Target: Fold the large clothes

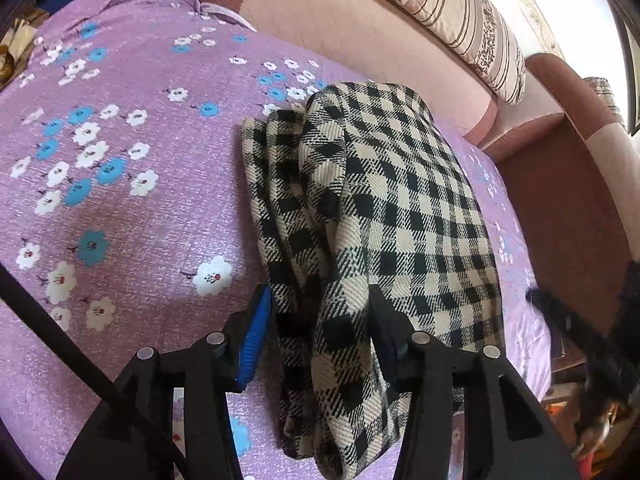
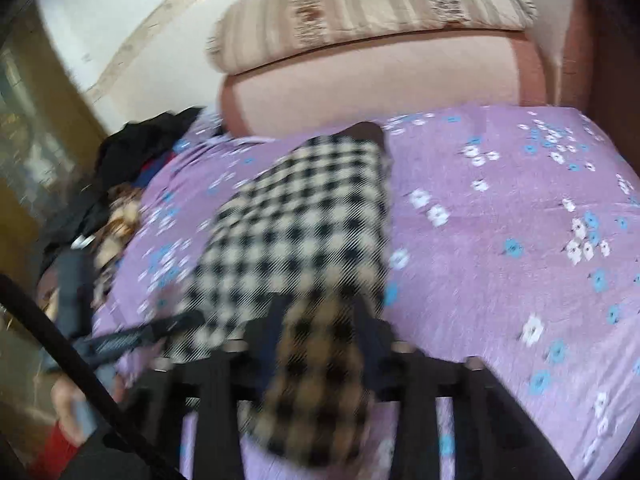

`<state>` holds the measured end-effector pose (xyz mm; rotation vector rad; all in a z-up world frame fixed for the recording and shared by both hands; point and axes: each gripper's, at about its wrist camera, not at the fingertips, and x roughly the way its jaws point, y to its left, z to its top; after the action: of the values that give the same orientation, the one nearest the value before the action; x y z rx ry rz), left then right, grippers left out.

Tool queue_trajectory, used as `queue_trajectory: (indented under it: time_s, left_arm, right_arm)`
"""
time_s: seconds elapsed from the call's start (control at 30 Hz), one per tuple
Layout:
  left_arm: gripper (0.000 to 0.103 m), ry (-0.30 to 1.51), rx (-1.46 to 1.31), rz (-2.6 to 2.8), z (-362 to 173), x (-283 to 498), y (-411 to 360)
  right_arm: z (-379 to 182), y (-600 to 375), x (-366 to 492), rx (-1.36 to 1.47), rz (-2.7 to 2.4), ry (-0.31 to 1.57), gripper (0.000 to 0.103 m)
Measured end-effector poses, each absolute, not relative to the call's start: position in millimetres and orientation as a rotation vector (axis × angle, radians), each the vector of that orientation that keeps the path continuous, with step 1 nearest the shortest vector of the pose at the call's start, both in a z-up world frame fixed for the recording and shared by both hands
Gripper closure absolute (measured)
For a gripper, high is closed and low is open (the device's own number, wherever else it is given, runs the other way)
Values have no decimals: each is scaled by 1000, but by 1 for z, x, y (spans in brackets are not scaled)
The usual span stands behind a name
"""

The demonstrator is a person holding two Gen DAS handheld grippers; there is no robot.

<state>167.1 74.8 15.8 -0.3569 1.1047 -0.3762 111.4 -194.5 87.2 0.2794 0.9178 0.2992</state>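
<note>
A black-and-cream checked garment [image 1: 372, 208] is seen lying on the bed, on a purple flowered bedspread [image 1: 120, 208], already brought into a long narrow band with several layers stacked along its left edge in the left wrist view. At the near end of that band the left tool [image 1: 320, 340] is set astride the bunched cloth: the blue pad of one finger [image 1: 254, 344] stands just clear of the fabric, the other finger is half buried under a fold, so the jaws are judged part-open around the cloth and not clamped on it. In the right wrist view, which is blurred, the same garment [image 2: 304, 216] is shown running away toward the pink headboard [image 2: 360, 80], and the right tool [image 2: 320, 340] is narrowed onto a gathered end of cloth that passes between its fingers; it is taken to be gripped there. A striped pillow [image 2: 360, 12] is propped on the headboard, and a heap of other clothes [image 2: 132, 168] is piled at the far left of the bed. The lengthwise folds are judged done; the crosswise fold, near end carried toward the far end, appears to be the step in hand and is not yet finished. Squaring the edges and setting the bundle aside would remain, and the heap suggests more pieces are left to be folded.
</note>
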Motion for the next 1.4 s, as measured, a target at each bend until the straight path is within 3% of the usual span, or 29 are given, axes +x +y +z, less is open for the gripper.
queue_trajectory:
  time_s: [0.23, 0.37, 0.4, 0.47, 0.6, 0.77, 1.03, 1.13, 1.2, 1.4]
  left_arm:
    - [55, 1077, -350, -337, 24, 160, 80]
    - [54, 991, -318, -280, 49, 150, 94]
    - [53, 953, -298, -251, 58, 147, 99]
    - [34, 869, -267, -184, 75, 138, 110]
    - [25, 703, -216, -49, 105, 119, 130]
    - [3, 522, -136, 115, 124, 101, 146]
    - [1, 482, -106, 119, 133, 94, 153]
    - [1, 449, -128, 122, 135, 84, 148]
    - [1, 424, -137, 126, 136, 74, 141]
    - [0, 495, -99, 72, 133, 38, 108]
  right_arm:
    - [21, -178, 86, 272, 306, 1096, 84]
    - [43, -163, 82, 254, 321, 1052, 84]
    - [56, -155, 79, 237, 342, 1018, 84]
    - [73, -138, 79, 194, 376, 975, 84]
    - [67, -97, 103, 184, 428, 986, 84]
    - [21, -53, 124, 330, 526, 1119, 83]
    - [24, -28, 72, 219, 637, 1135, 83]
    - [43, -57, 51, 179, 540, 1053, 72]
    - [57, -86, 34, 153, 443, 987, 58]
    - [72, -157, 7, 96, 198, 876, 48]
